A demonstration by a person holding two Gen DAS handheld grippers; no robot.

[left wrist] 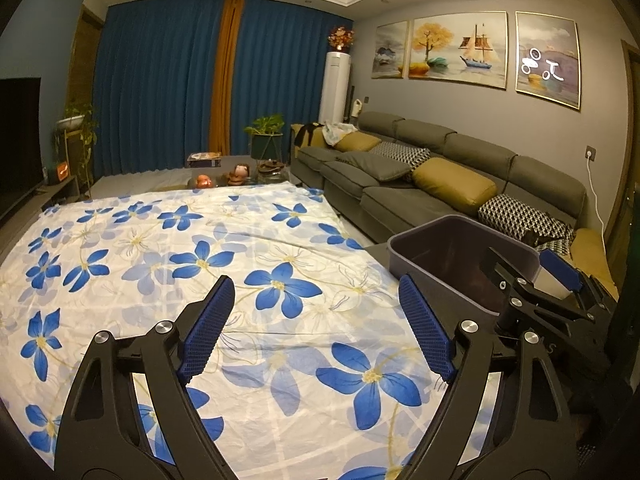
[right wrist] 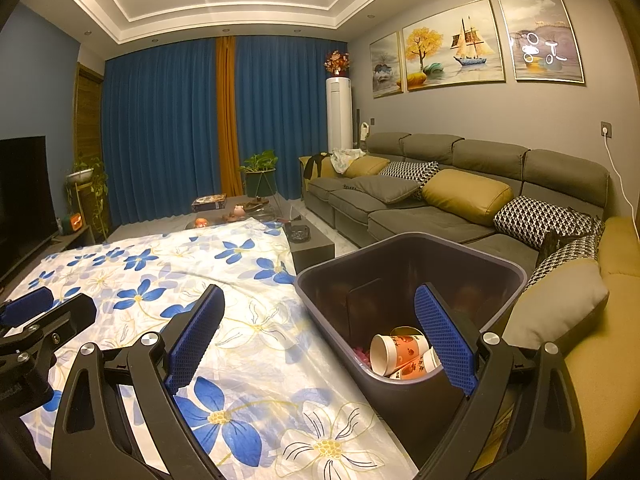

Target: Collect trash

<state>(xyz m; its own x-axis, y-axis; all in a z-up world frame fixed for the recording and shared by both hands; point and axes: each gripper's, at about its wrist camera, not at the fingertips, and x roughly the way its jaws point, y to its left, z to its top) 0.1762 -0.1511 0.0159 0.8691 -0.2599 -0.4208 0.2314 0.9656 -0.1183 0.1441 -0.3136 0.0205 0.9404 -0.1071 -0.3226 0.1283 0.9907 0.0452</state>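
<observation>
While patterned paper cups (right wrist: 398,354) lie inside the dark grey plastic bin (right wrist: 516,276), left gripper (left wrist: 316,328) and right gripper (right wrist: 320,344) hover with jaws apart, empty, over the blue-flowered white cloth (left wrist: 160,240).

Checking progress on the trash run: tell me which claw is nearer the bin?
Right. The right claw hangs open at the bin's near rim, one finger over it. The left claw is open over the flowered cloth, beside the bin.

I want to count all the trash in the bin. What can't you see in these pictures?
- Bin bottom: right wrist view, the near wall and right gripper finger hide part; only paper cups and something pink show.
- Bin inside: left wrist view, too dark, and the right gripper blocks it.
- Cloth near edge: both views, cut off behind the gripper frames.
- Items past the cloth: too small.
</observation>
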